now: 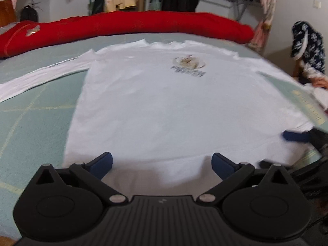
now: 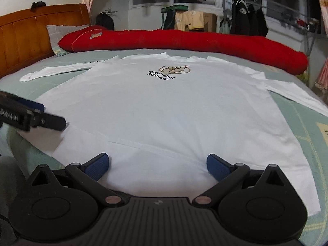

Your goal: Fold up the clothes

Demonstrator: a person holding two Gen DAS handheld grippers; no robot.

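White cotton, one item: long-sleeved shirt [image 2: 164,110], laid flat, print side up, on the pale green bed sheet [image 2: 303,135]. Long axis runs from the hem, at the near edge by both cameras, away to the collar at the far side. Two sleeves, spread out to left and right; the left one carries a line of small print, too blurred to read. Chest print [image 2: 174,69]: a beige emblem over black lettering, "Remember Memory", seen upside down from the hem end.

Left tool [image 1: 162,162]: one, blue-padded fingers spread wide over the hem near the shirt's left corner, nothing between them. In the right wrist view it enters from the left edge, bearing a white label that cannot be read.

Right tool [image 2: 157,163]: one, fingers likewise spread wide above the hem, empty.

Behind the shirt: one red bolster [image 2: 184,39], lying crosswise, with a small emblem badge; one wooden headboard [image 2: 30,34], far left.
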